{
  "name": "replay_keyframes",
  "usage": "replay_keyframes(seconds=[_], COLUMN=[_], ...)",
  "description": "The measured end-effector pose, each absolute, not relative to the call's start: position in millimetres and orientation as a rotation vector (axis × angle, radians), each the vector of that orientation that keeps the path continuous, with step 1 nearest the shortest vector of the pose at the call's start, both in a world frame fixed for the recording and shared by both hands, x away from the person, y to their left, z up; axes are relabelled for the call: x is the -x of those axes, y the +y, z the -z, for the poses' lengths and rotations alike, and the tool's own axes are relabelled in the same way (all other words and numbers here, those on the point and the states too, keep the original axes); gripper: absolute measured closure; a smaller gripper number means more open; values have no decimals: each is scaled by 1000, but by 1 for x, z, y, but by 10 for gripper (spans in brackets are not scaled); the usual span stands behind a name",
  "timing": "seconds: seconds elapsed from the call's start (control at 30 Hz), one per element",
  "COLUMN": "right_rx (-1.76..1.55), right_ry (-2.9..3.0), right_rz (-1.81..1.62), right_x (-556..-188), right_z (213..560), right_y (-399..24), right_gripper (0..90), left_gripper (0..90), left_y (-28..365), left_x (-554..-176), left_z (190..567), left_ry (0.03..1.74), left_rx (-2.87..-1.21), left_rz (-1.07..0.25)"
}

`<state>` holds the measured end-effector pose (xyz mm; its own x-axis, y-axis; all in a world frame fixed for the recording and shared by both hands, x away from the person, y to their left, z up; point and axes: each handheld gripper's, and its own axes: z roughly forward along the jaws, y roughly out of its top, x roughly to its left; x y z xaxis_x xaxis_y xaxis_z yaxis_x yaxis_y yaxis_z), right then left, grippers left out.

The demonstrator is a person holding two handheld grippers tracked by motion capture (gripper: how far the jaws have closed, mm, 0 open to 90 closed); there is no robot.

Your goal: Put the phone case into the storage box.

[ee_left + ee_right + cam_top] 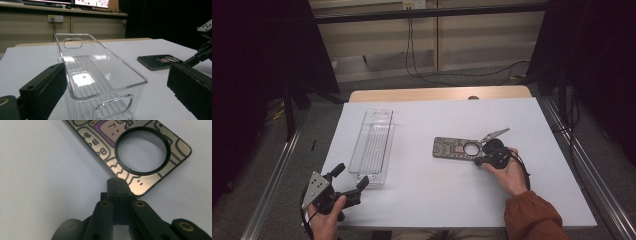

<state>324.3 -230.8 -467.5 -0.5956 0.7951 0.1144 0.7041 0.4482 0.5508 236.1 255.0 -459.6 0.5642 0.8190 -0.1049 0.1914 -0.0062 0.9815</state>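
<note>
Clear plastic makes up the long bin (374, 146) that lies lengthwise on the left half of the white table (532, 200), its near end close to the table's front edge and its far end, with a cut-out handle, pointing toward the back edge. We hold our left gripper (351, 175) at the front left corner of the table, just before that near end. In the left gripper view the two black jaws stand wide apart, one on each side of the bin (100, 75); the left jaw sits right against the bin's side wall, though we cannot tell whether it touches, and the other jaw is well clear of the bin.

Right of the table's middle lies a flat rectangular phone case (458, 149), printed with cartoon figures and pierced by a round black-rimmed hole near its right end. Our right gripper (480, 161) sits at that end, the hand (507, 172) behind it resting on the table. In the right gripper view the jaws are pressed together at the near edge of the phone case (100, 143), just below the ring; whether they pinch the edge or merely meet over it, we cannot tell.
</note>
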Motion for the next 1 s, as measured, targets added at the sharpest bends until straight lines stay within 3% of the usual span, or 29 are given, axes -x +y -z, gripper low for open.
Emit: replay_keyframes(seconds=[0.53,1.0], right_rx=[-1328,-1255], right_ry=[2522,2573], right_rz=[-1097,-1055], right_x=[-326,-375], right_z=[452,437], right_y=[-228,-186], right_gripper=[900,900], left_gripper=[28,28], left_y=[254,253], left_x=[-238,-241], left_z=[460,460], left_ry=[887,879], left_rx=[-1528,-1534], left_rz=[-606,-601])
